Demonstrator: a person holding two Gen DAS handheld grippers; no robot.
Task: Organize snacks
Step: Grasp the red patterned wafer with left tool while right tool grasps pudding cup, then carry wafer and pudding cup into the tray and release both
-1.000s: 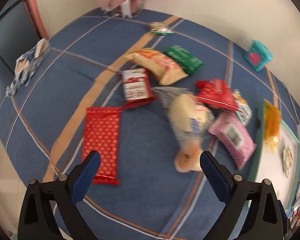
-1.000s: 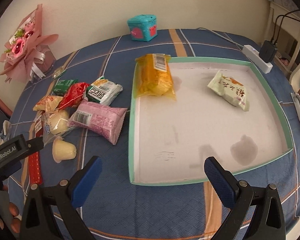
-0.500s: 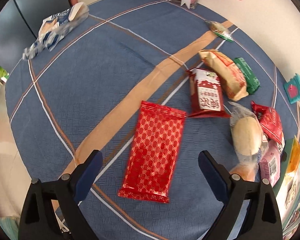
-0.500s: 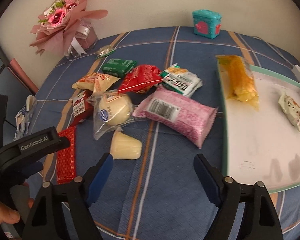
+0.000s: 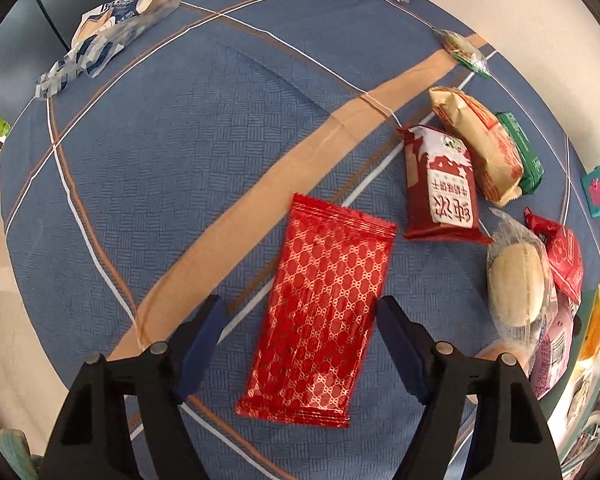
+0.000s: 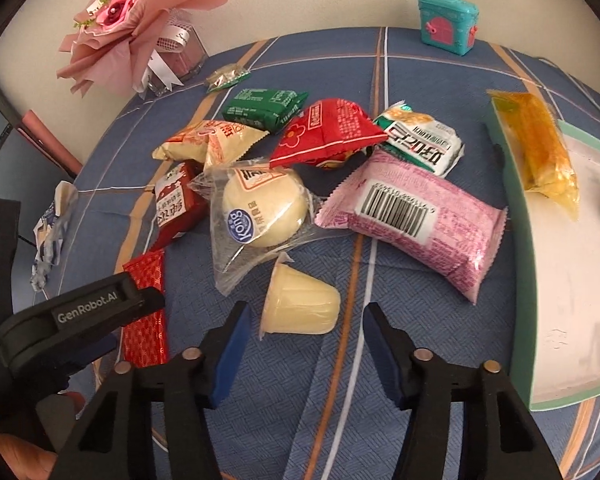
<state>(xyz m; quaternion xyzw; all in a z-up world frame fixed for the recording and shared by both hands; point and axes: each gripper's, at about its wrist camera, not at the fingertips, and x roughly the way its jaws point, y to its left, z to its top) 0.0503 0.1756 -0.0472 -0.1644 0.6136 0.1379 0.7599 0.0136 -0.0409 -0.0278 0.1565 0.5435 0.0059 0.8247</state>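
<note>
A flat red patterned packet (image 5: pixel 324 312) lies on the blue cloth. My left gripper (image 5: pixel 300 316) is open and straddles its near half. The packet also shows in the right wrist view (image 6: pixel 146 300). My right gripper (image 6: pixel 306 320) is open just in front of a pale jelly cup (image 6: pixel 300 306) lying on its side. Behind it lie a clear-wrapped bun (image 6: pixel 264 212), a pink packet (image 6: pixel 412 220), a red pouch (image 6: pixel 328 134), a green packet (image 6: pixel 264 108) and a dark red packet (image 6: pixel 176 204). A green-rimmed white tray (image 6: pixel 516 248) holds an orange packet (image 6: pixel 540 152).
A pink bouquet in a glass vase (image 6: pixel 140 32) and a teal toy box (image 6: pixel 446 24) stand at the table's far edge. A blue-and-white wrapper (image 5: pixel 112 32) lies at the far left. The left gripper's body (image 6: pixel 60 332) is at the right view's left.
My left gripper has moved closer over the red patterned packet and its jaws have narrowed. My right gripper has swung left from the tray to the jelly cup, jaws also narrower.
</note>
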